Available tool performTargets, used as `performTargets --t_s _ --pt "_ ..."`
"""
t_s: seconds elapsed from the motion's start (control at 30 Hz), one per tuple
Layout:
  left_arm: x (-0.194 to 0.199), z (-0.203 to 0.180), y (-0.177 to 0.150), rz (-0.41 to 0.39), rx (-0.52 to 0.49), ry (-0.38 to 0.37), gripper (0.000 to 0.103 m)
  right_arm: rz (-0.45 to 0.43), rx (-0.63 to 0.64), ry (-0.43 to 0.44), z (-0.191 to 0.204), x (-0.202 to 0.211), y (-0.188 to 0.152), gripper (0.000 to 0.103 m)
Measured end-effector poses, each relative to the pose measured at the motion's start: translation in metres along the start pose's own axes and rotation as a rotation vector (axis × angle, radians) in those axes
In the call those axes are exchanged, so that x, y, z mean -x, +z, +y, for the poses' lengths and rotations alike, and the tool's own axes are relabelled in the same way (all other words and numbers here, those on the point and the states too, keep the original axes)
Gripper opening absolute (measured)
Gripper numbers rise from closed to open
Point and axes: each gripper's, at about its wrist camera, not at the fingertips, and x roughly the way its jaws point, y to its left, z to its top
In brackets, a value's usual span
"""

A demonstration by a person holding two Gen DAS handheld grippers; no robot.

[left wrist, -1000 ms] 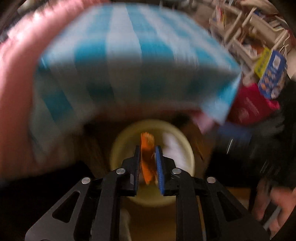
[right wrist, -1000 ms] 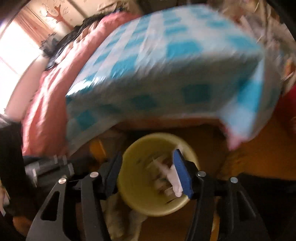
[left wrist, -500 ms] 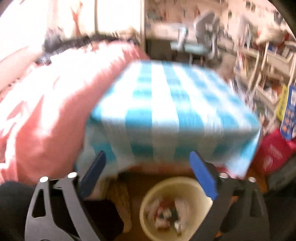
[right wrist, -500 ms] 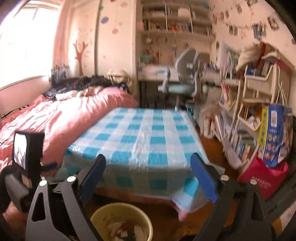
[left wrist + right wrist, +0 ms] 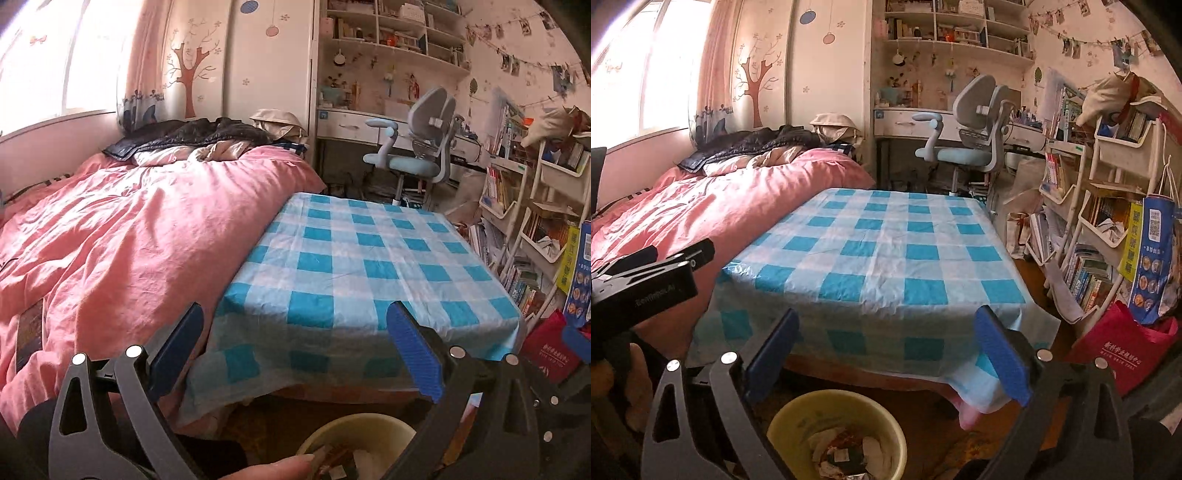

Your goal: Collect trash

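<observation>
Hovering with jaws wide and empty, the left gripper and right gripper face the bare checked table. The bin with trash sits on the floor below both, nearer the right gripper's view centre.

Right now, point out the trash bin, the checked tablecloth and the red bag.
trash bin (image 5: 783,417), right wrist view, on its yellow rim.
checked tablecloth (image 5: 882,258), right wrist view, on its flat top.
red bag (image 5: 1115,350), right wrist view, on its printed front.
</observation>
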Motion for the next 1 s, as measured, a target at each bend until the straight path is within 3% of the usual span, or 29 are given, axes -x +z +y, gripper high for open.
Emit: performTargets --t_s 1.0 --pt "0.006 -0.011 -0.004 -0.029 -0.044 -0.025 0.096 -0.015 -0.034 -0.034 -0.011 0.004 0.004 0.095"
